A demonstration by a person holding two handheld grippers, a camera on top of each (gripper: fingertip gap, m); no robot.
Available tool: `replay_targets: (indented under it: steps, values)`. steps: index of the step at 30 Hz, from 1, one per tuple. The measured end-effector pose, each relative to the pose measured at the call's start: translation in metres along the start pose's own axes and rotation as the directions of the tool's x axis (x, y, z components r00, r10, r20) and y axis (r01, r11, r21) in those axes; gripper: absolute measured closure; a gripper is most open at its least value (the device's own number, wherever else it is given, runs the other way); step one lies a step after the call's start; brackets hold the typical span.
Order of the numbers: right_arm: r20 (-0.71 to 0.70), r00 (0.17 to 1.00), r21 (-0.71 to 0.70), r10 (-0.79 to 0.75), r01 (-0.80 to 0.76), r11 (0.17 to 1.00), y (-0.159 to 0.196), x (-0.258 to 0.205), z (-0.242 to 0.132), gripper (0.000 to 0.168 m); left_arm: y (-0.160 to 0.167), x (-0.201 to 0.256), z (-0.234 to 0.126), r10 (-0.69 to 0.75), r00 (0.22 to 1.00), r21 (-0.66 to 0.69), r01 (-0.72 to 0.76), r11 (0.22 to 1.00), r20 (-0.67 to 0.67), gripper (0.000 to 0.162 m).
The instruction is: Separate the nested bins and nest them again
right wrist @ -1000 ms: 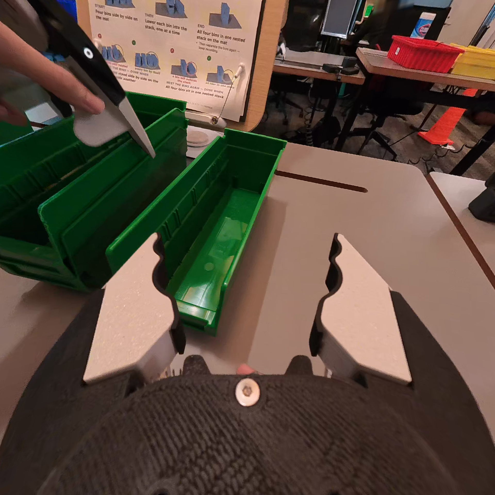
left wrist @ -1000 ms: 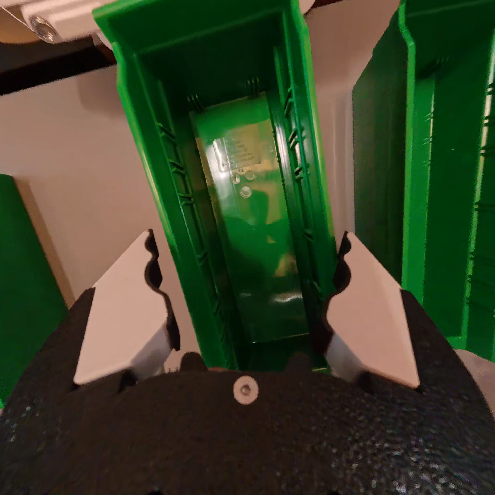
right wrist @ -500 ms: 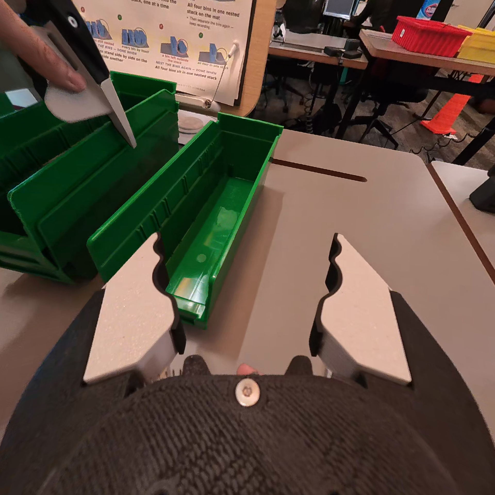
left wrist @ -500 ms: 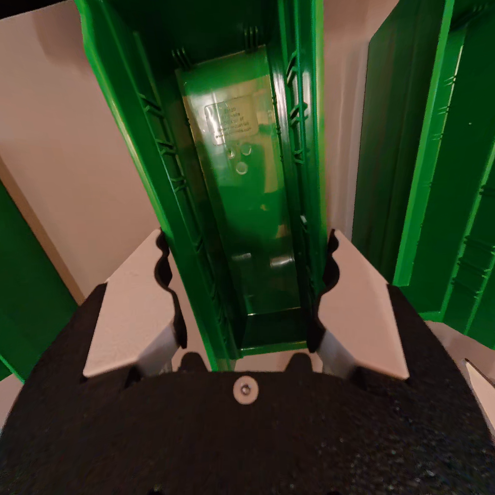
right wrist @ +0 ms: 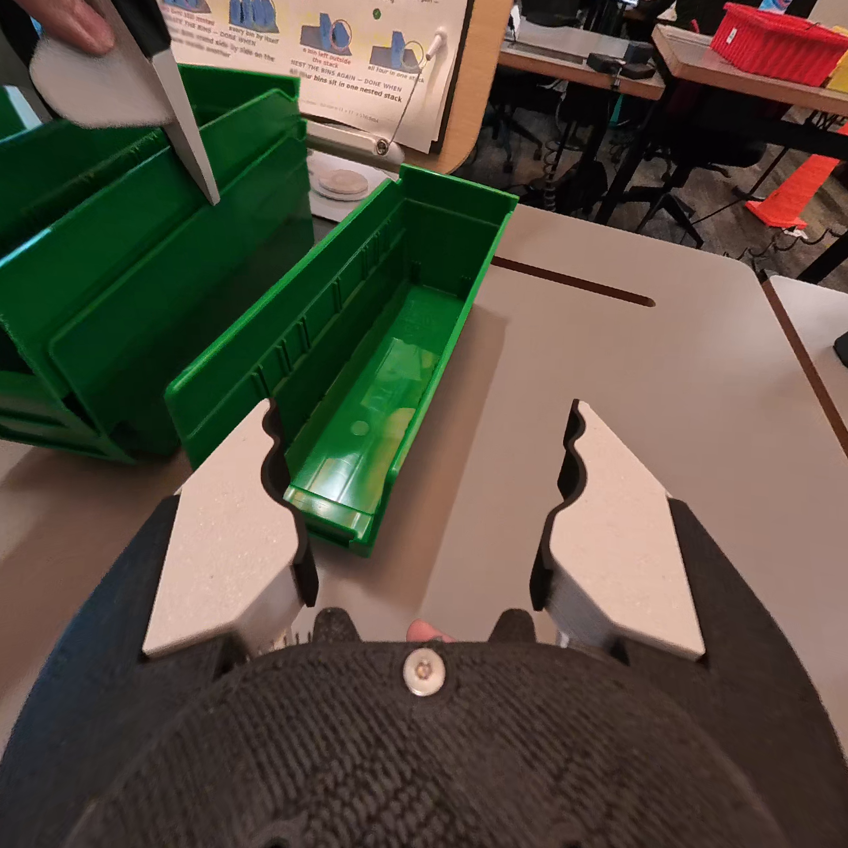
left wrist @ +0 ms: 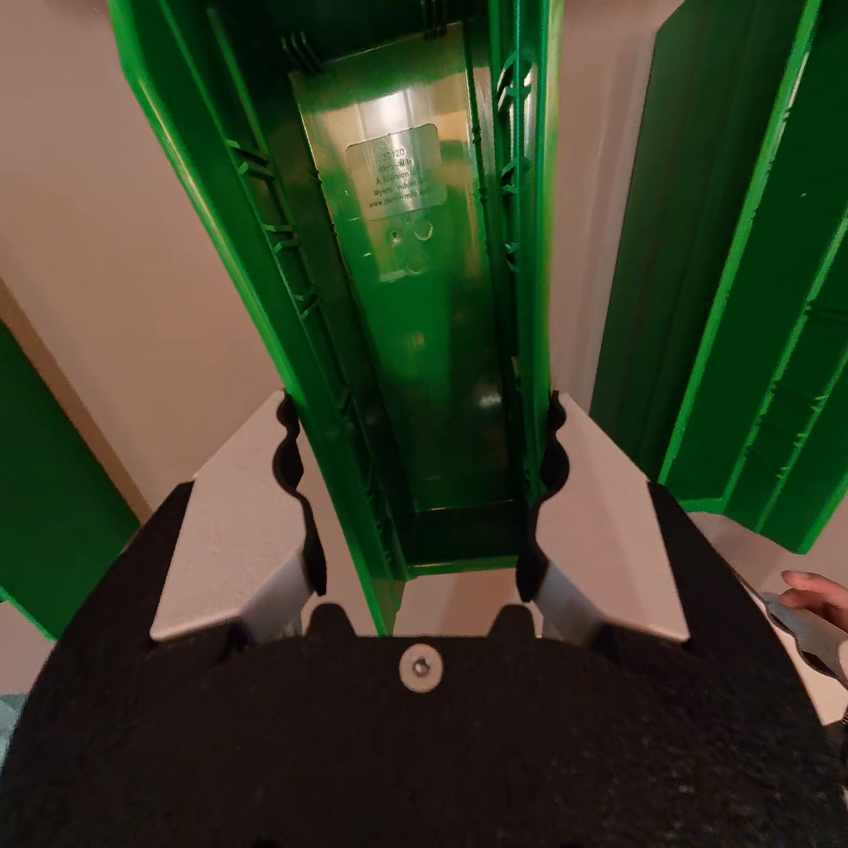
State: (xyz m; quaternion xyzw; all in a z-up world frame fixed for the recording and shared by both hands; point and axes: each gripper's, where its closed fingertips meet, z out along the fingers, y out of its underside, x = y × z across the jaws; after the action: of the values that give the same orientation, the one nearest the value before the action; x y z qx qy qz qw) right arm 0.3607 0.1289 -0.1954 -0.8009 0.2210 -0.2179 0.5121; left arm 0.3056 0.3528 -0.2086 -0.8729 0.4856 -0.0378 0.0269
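Note:
Several long green bins stand side by side on a grey table (right wrist: 619, 367). In the left wrist view my left gripper (left wrist: 422, 398) looks down into the middle bin (left wrist: 413, 321). Its jaws straddle the bin's near end, one against each side wall, shut on it. One finger also shows in the right wrist view (right wrist: 183, 114) against that bin's outer wall (right wrist: 160, 275). Another bin (left wrist: 734, 321) lies to the right and more green (left wrist: 46, 504) to the left. My right gripper (right wrist: 422, 404) is open and empty just above the near end of the rightmost bin (right wrist: 367, 390).
An instruction poster (right wrist: 348, 59) on a board stands behind the bins, with a round white base (right wrist: 342, 181) below it. The table has a dark slot (right wrist: 573, 280) and ends at the right beside another table (right wrist: 817, 312). Desks, a red basket (right wrist: 780, 50) and an orange cone (right wrist: 798, 188) lie beyond.
My left gripper's jaws have narrowed onto the middle bin's side walls and moved nearer its end. My right gripper has moved forward toward the rightmost bin, still open.

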Motion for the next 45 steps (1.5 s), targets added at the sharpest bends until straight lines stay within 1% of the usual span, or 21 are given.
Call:
replay_targets:
  steps: [4, 8, 14, 21, 25, 28, 32, 35, 39, 45]
  values:
    - [0.003, 1.000, 0.008, -0.011, 0.011, 1.000, -0.002, -0.003, 0.000, 0.047, 0.005, -0.004, -0.001, 0.014, 1.000, -0.027, -0.014, 1.000, 0.023, 0.057]
    - [0.014, 1.000, 0.003, -0.014, 0.014, 1.000, -0.002, -0.006, 0.000, 0.047, 0.007, -0.002, -0.007, 0.038, 0.999, -0.063, -0.037, 0.997, 0.014, 0.057]
    - [0.015, 0.999, -0.005, -0.030, 0.030, 1.000, 0.001, -0.007, 0.000, 0.047, 0.011, 0.000, -0.009, 0.048, 0.999, -0.069, -0.047, 0.996, 0.008, 0.058]
    - [0.022, 1.000, -0.006, -0.011, 0.011, 1.000, 0.001, -0.004, -0.001, 0.047, 0.011, -0.001, -0.009, 0.104, 0.994, -0.092, -0.100, 0.991, 0.038, 0.057]
    - [0.021, 1.000, -0.016, -0.004, 0.004, 1.000, 0.004, -0.002, -0.001, 0.047, 0.009, -0.002, -0.007, 0.094, 0.996, -0.081, -0.093, 0.992, 0.008, 0.057]
    - [0.022, 1.000, -0.018, -0.012, 0.012, 1.000, 0.005, -0.002, -0.002, 0.048, 0.016, -0.004, -0.004, 0.079, 0.997, -0.098, -0.079, 0.992, -0.012, 0.058]
    - [0.024, 1.000, -0.014, -0.005, 0.005, 1.000, 0.004, -0.001, -0.003, 0.048, 0.017, -0.009, -0.008, 0.092, 0.996, -0.119, -0.089, 0.989, 0.022, 0.059]
    - [0.023, 1.000, -0.021, -0.006, 0.006, 1.000, 0.006, -0.001, -0.001, 0.048, 0.018, -0.010, -0.014, 0.107, 0.994, -0.136, -0.104, 0.985, 0.019, 0.060]
    - [0.029, 1.000, -0.038, -0.007, 0.008, 0.999, 0.009, -0.003, 0.001, 0.047, 0.017, -0.014, -0.017, 0.096, 0.995, -0.130, -0.092, 0.987, 0.029, 0.062]
    - [0.032, 0.999, -0.027, -0.008, 0.009, 1.000, 0.007, -0.005, -0.001, 0.048, 0.019, -0.017, -0.021, 0.100, 0.994, -0.118, -0.093, 0.989, 0.052, 0.063]
